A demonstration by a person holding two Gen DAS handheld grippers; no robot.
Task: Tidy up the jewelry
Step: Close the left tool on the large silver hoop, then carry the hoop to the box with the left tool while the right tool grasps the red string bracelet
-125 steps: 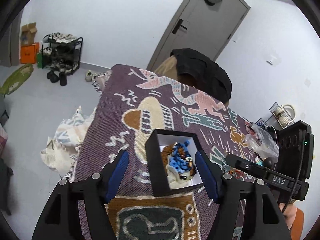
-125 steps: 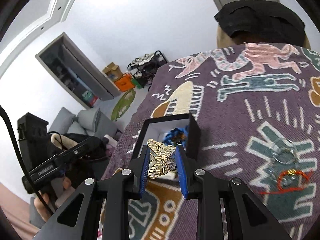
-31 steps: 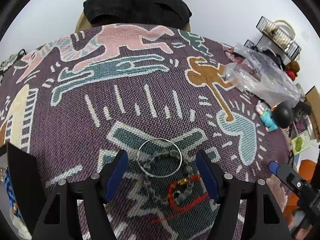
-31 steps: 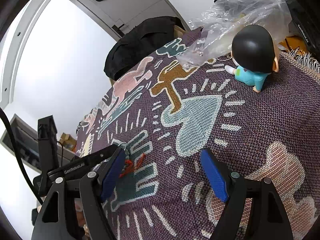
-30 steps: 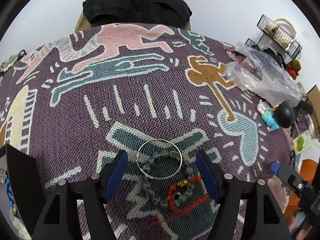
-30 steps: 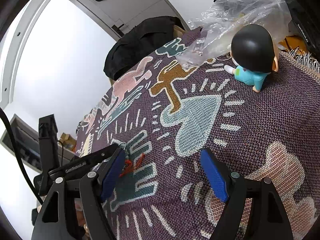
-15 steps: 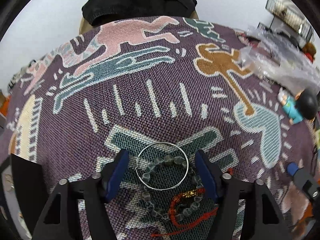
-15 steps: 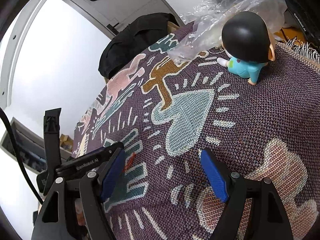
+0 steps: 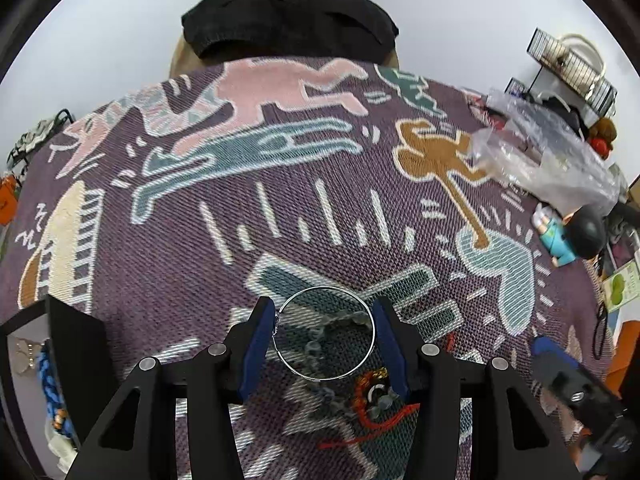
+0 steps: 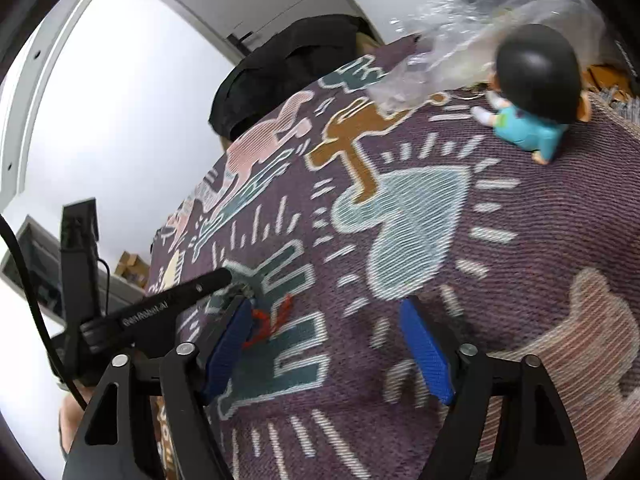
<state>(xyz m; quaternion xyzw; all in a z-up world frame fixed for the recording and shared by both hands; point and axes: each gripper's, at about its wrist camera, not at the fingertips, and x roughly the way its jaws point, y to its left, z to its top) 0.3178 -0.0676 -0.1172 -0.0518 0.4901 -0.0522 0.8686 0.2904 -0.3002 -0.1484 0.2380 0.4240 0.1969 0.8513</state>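
A thin silver hoop bangle [image 9: 325, 332] lies on the patterned purple cloth [image 9: 280, 200]. My left gripper [image 9: 325, 340] has closed in on it, and both blue pads touch its sides. Under the hoop lie a grey bead bracelet [image 9: 320, 344] and a red cord bracelet [image 9: 372, 396]. The black jewelry box [image 9: 76, 344] stands at the left edge with a blue bracelet [image 9: 50, 384] inside. My right gripper [image 10: 328, 344] is open and empty over the cloth, to the right of the left gripper [image 10: 200, 292]; the red cord [image 10: 268, 320] shows beside its left pad.
A crumpled clear plastic bag [image 9: 548, 164] and a small black-haired figurine [image 9: 576, 236] sit at the cloth's right side. A chair back with a black garment [image 9: 288, 20] stands at the far edge. A wire rack [image 9: 568, 64] stands far right.
My left gripper has narrowed from wide open until its pads meet the silver hoop's sides. My right gripper has shifted slightly and stays open.
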